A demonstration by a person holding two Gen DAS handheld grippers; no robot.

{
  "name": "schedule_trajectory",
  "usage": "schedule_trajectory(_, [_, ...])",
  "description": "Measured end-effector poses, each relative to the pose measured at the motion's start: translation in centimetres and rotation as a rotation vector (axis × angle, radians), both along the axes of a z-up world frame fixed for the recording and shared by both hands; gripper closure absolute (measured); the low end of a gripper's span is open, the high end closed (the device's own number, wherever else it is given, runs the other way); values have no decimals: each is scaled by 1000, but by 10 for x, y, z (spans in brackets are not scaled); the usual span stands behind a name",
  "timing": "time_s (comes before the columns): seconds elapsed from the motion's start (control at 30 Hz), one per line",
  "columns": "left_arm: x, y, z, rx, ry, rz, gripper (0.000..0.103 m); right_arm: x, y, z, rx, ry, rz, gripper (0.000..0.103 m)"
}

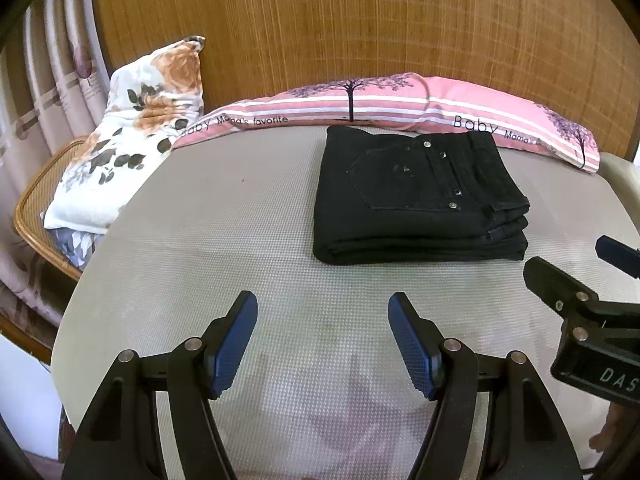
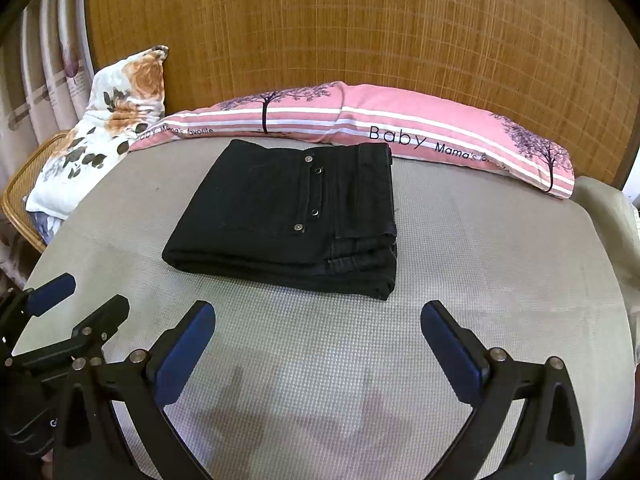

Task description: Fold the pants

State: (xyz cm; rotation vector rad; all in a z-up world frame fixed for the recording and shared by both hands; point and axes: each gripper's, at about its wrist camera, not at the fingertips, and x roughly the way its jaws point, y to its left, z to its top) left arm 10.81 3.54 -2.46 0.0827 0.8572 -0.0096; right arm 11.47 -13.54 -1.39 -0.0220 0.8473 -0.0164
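Black jeans (image 1: 416, 196) lie folded into a compact stack on the grey bed surface (image 1: 224, 240), back pocket and rivets facing up. They also show in the right wrist view (image 2: 288, 216). My left gripper (image 1: 323, 304) is open and empty, hovering above the bed, short of the stack's near edge. My right gripper (image 2: 318, 312) is open and empty, just short of the stack's near right corner. The right gripper also shows at the right edge of the left wrist view (image 1: 576, 268). The left gripper shows at the left of the right wrist view (image 2: 80, 300).
A long pink pillow (image 1: 400, 104) lies behind the jeans against a woven wooden headboard (image 1: 360, 20). A floral pillow (image 1: 136, 120) leans at the back left over a rattan chair (image 1: 36, 208). Curtains (image 1: 52, 60) hang at the far left.
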Motion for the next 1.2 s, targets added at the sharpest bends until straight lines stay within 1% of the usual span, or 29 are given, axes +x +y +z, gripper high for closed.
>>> schedule_trajectory(0.33, [-6, -4, -2, 8, 6, -10, 34, -9, 1, -2, 8, 0, -6, 1])
schedule_trajectory(1.07, [-10, -10, -7, 16, 18, -23, 34, -7, -3, -8, 6, 23, -7, 1])
schedule_trajectory(1.2, [-9, -11, -9, 15, 23, -27, 34, -6, -5, -11, 17, 34, -9, 1])
